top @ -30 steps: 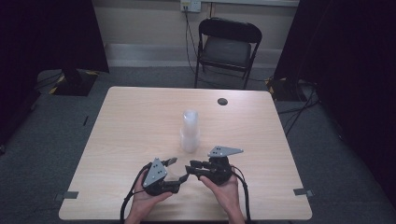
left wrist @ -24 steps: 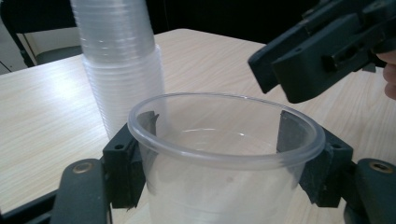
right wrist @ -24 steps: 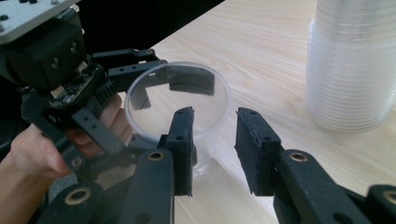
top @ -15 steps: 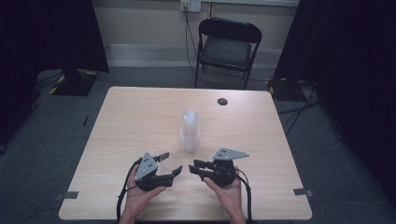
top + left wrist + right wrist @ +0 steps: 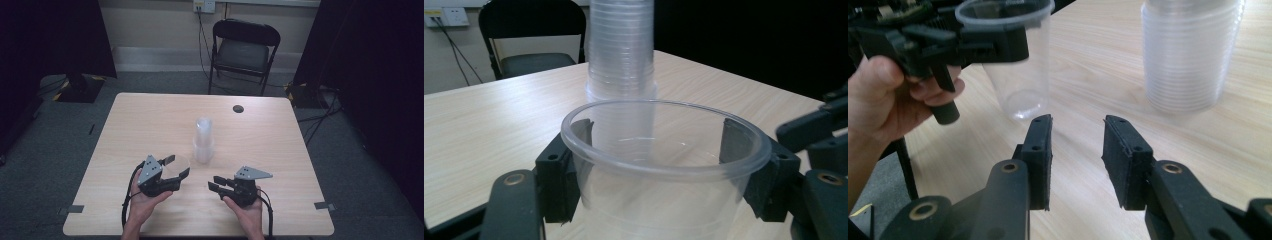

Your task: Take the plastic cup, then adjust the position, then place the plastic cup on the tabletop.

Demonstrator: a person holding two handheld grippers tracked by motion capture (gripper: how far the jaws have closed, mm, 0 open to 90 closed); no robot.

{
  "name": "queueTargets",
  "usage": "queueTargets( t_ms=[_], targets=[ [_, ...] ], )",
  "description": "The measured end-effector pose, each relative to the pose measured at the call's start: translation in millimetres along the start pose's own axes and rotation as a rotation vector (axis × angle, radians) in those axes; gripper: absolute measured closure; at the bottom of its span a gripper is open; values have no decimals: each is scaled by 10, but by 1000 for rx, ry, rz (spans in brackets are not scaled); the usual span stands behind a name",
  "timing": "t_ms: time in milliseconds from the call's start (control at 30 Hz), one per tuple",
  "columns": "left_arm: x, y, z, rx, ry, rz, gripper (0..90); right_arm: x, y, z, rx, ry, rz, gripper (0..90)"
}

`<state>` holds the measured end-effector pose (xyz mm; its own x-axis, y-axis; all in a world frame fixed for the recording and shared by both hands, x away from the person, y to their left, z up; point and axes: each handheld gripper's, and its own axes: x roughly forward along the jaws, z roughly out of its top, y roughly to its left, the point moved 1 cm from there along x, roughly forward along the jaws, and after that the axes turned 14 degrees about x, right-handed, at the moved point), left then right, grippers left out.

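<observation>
Holding a single clear cup [image 5: 659,170] upright between its jaws just below the rim, the left hand-held gripper [image 5: 176,167] sits just left of and nearer the person than the cup stack [image 5: 203,141] on the table [image 5: 280,135]. The right hand-held gripper [image 5: 216,182] is open and empty, to the stack's near right, its jaws pointing toward the cup, whose long axis stands vertical. Compared with half a second ago, both have spread farther apart, the cup now clear of the stack.
</observation>
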<state>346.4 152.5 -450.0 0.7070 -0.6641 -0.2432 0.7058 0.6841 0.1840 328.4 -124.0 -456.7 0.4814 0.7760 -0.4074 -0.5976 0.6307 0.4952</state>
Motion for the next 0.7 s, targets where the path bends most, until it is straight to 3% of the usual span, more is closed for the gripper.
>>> queueTargets(
  t_ms=[167, 267, 600, 700],
  targets=[
    [15, 76, 39, -6, -8, 23, 297, -26, -17, -60, 4, 0, -4, 640],
    [32, 142, 47, -32, -18, 36, 298, -46, -46, -94, 13, -5, -8, 637],
    [69, 321, 151, 13, -8, 89, 298, -85, -116, -137, 44, -25, -17, 613],
    [99, 388, 166, -7, -31, 97, 298, -73, -116, -141, 40, -19, -35, 601]
  ],
)
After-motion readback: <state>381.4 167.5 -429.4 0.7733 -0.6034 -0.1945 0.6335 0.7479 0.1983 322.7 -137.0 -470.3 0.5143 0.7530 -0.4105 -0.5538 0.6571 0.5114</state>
